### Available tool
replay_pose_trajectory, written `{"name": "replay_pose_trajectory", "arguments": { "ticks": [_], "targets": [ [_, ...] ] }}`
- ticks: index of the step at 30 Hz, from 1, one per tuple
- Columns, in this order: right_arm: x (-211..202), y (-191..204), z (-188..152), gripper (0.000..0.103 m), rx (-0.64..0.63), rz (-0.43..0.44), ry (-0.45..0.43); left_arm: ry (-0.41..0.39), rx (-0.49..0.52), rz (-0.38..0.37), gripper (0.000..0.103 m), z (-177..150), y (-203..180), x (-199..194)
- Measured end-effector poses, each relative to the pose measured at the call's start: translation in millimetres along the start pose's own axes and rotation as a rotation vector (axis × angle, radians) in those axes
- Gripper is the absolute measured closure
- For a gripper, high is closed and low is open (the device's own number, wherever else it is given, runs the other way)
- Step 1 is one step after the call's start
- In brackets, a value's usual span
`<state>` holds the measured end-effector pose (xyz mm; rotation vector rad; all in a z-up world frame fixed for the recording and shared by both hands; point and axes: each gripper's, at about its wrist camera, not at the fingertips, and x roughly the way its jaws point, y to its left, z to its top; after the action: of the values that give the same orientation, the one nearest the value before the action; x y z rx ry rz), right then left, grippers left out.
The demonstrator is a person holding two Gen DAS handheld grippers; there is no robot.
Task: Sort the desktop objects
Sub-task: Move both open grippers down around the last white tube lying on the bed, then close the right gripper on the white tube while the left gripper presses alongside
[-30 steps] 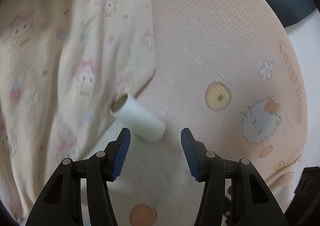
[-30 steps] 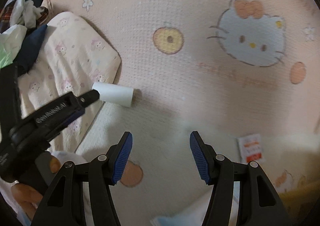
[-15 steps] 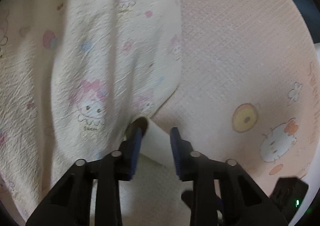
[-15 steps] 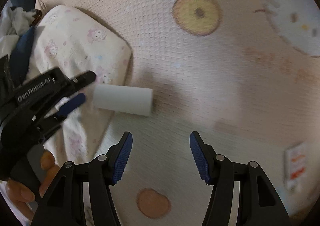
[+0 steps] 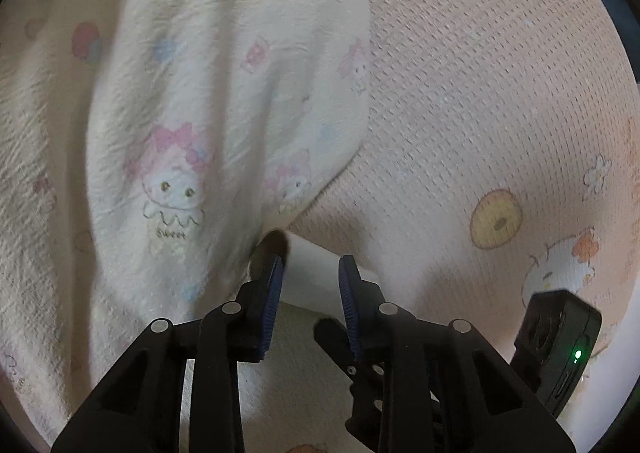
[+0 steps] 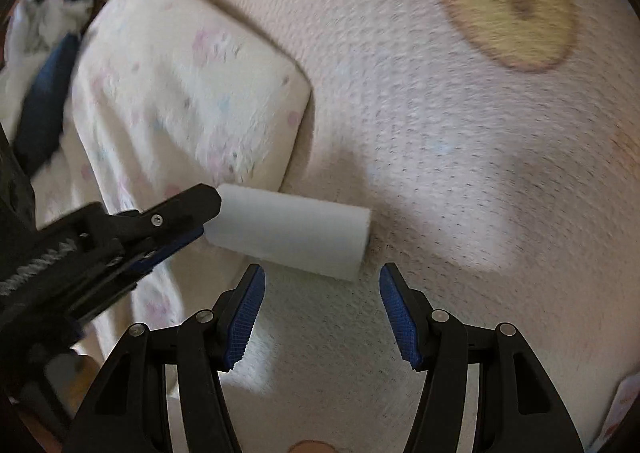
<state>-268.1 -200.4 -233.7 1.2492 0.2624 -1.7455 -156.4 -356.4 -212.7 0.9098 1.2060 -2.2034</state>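
Note:
A white paper roll [image 5: 316, 285] lies on the peach cartoon blanket [image 5: 480, 93], against the edge of a cream printed cloth [image 5: 180, 113]. My left gripper [image 5: 311, 265] has its blue pads on either side of the roll's open end and pressing on it, though the jaws are opening slightly. In the right wrist view the roll [image 6: 292, 229] lies crosswise, with the left gripper [image 6: 206, 217] clamped on its left end. My right gripper [image 6: 322, 277] stands open just short of the roll's right half, touching nothing.
The cream cloth [image 6: 192, 93] is piled at the left, with dark blue and white fabric [image 6: 44, 101] behind it. A small printed sachet [image 6: 624, 397] shows at the right edge. A black device with a green light [image 5: 560, 341] sits low right in the left wrist view.
The left gripper moved in on the roll and went from wide open to closed on its end. The right gripper came down closer to the roll, with its jaws unchanged.

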Motion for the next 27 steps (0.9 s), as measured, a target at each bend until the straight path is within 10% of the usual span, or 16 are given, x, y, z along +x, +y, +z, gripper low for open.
{"name": "replay_pose_trajectory", "arguments": {
  "ticks": [27],
  "targets": [
    [-7, -13, -13, 0.046, 0.224, -0.056, -0.007, 0.159, 0.185, -0.034, 0.063, 4, -12, 20]
  ]
}}
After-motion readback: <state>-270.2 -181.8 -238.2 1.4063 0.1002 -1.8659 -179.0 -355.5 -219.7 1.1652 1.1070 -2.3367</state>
